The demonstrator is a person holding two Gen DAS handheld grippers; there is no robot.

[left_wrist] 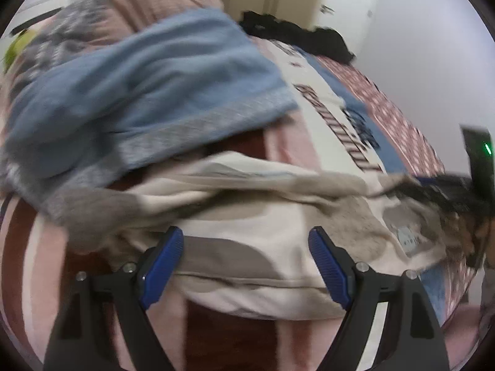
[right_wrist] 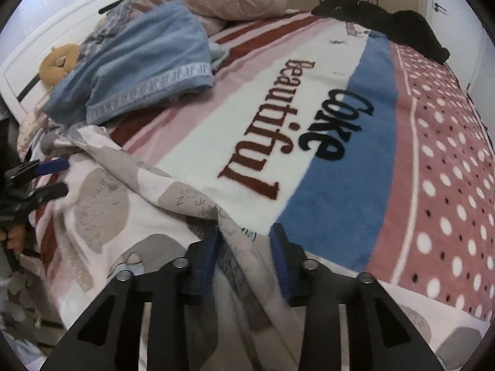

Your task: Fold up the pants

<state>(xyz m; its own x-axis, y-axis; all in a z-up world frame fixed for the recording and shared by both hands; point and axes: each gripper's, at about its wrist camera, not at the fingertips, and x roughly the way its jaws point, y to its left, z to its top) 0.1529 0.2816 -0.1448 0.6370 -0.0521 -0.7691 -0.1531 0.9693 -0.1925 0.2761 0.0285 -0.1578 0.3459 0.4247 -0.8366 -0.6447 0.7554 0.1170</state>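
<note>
The pants [right_wrist: 102,216] lie crumpled on the bed's striped blanket [right_wrist: 340,154], near its edge. The left hand-held gripper [left_wrist: 246,266] hangs spread wide over the cloth — not gripping it. The right hand-held gripper [right_wrist: 246,259] sits half-closed with a fold between its fingers — can't tell if it's really pinching. Blue towel [right_wrist: 139,61] sits behind.

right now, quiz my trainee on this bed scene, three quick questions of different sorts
1. True or false: the left claw is shut on the patterned pants.
2. Which lies at the far edge of the blanket: A a black garment, B a red pillow, C a green towel?
3. Fill in: the folded towel near the headboard is ____ in colour.

Key: 1 false; 2 A, the black garment; 3 blue.
</note>
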